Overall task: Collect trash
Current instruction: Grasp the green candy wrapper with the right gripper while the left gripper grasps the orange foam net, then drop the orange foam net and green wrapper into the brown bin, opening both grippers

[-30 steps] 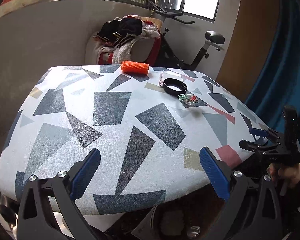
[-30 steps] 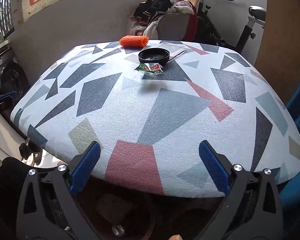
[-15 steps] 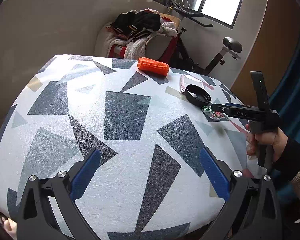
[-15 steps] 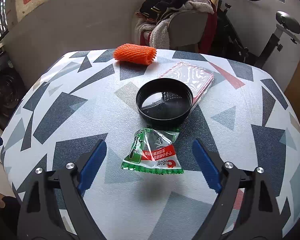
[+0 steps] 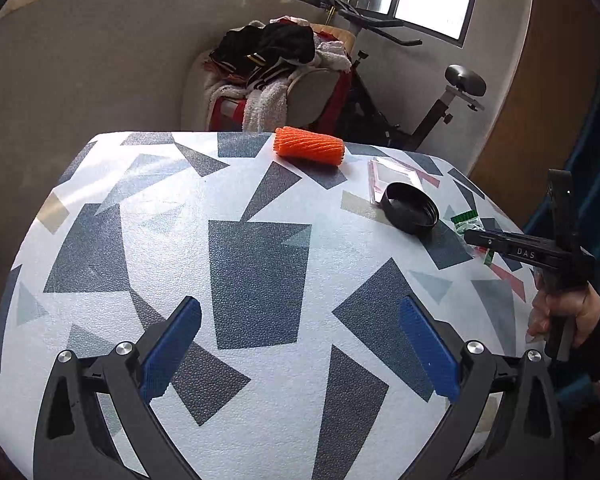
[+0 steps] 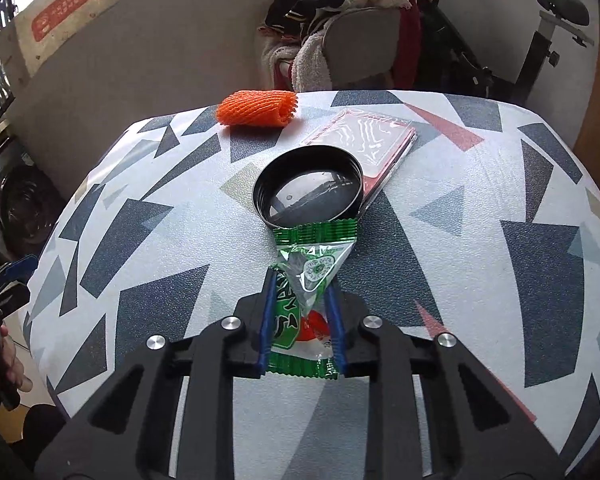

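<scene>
Since our right hand-held gripper (image 6: 300, 330) pinches the green snack wrapper (image 6: 306, 300) mid-body, we judge it light, crinkly, slippery.

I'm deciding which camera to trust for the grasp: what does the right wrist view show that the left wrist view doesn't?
Right wrist only: the right claw shut on the green wrapper, blue pads pinching its sides.

Left wrist only: the left claw wide open over the table, holding nothing.

Both: the orange foam net, black lid and clear plastic packet.
</scene>
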The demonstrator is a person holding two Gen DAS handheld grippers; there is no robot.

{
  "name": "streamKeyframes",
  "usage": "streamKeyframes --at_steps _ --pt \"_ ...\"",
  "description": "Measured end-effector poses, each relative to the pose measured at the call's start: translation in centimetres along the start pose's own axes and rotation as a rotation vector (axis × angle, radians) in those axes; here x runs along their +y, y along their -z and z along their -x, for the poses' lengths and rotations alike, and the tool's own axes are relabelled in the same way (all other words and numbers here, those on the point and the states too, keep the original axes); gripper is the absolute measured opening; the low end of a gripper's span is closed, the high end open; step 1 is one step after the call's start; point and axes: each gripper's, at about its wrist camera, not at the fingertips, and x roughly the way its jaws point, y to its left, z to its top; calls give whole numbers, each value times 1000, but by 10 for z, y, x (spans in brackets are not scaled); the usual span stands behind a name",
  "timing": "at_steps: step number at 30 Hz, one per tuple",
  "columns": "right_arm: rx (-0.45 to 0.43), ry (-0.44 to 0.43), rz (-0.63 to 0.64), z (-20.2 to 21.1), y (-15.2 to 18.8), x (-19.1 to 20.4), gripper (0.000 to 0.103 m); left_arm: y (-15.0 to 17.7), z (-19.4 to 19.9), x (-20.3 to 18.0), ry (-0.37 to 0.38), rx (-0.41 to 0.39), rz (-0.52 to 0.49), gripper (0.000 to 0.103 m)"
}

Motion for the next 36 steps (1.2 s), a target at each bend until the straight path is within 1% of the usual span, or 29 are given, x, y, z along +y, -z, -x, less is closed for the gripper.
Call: streamKeyframes --at_steps 3,5,6,9,11,14,15,16,18,22,25,26,27,28,29,30,32,36 --pt "-71 45 -25 6 -5 -16 22 -38 -21 0 28 -12 -6 97" --pt "-112 78 -27 6 -7 -26 22 -64 -45 0 55 -1 17 97" --pt "-122 87 -34 5 -8 -31 22 -78 -59 1 70 10 36 97" --pt "-133 100 -74 0 -8 -48 22 -116 -107 1 81 50 93 97" --pt "-136 103 -96 -3 -6 -54 22 -138 -140 4 73 65 133 97" --pt "-137 110 -107 -7 -2 -58 22 -167 -186 16 51 78 221 92" --pt "-154 107 -107 -5 -2 -58 22 -174 -199 19 42 80 252 89" --pt "-159 98 -110 -5 -2 -58 22 -179 -211 22 42 78 281 88" --pt "-145 92 -104 -8 -1 -58 22 -189 -235 27 26 82 314 86" --pt "-155 63 -124 -7 0 -62 22 -201 -269 30 -30 72 319 83" --pt "-156 44 -142 -7 1 -66 22 -204 -287 35 -43 75 339 81" --pt "-156 38 -144 -7 1 -66 22 -202 -292 36 -45 86 337 78" --pt "-154 36 -147 -7 1 -66 22 -200 -296 35 -52 107 327 68" --pt "-153 36 -151 -7 1 -66 22 -198 -300 34 -65 136 305 42" --pt "-154 35 -155 -7 1 -67 22 -194 -301 31 -101 162 277 23" --pt "-155 35 -158 -7 1 -68 22 -190 -297 29 -122 161 257 16" --pt "-155 38 -161 -6 2 -67 22 -184 -282 28 -107 138 240 13" --pt "-149 44 -154 -5 1 -66 22 -175 -241 20 -71 132 163 11"
